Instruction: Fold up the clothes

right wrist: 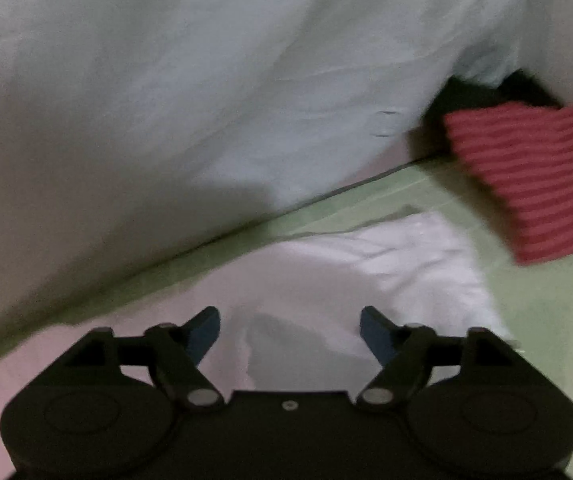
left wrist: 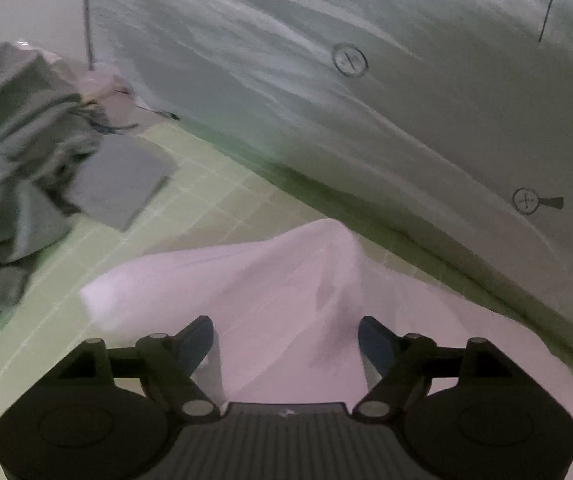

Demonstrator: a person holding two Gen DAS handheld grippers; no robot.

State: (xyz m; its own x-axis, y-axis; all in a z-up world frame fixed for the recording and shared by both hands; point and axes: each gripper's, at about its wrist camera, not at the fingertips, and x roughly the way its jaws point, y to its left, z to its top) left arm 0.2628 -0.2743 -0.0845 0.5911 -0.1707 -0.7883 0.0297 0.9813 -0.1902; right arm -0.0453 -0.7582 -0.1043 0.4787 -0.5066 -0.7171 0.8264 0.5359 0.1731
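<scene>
Above white cloth (left wrist: 270, 280), both grippers' jaws wide.

The work surface is a pale green mat (left wrist: 214, 184) with a grid of thin light lines. Behind it, on the far side, hangs a big pale sheet (left wrist: 286, 60) with soft folds; it fills most of both views like a wall. On this sheet, in the left wrist view, are two small round printed marks (left wrist: 349, 60), and a dark thin pole (left wrist: 87, 16) stands at its left edge. Where the sheet meets the mat there is a dark shadow line (right wrist: 246, 224). The light is dim and a little greenish, and both views are blurred.
</scene>
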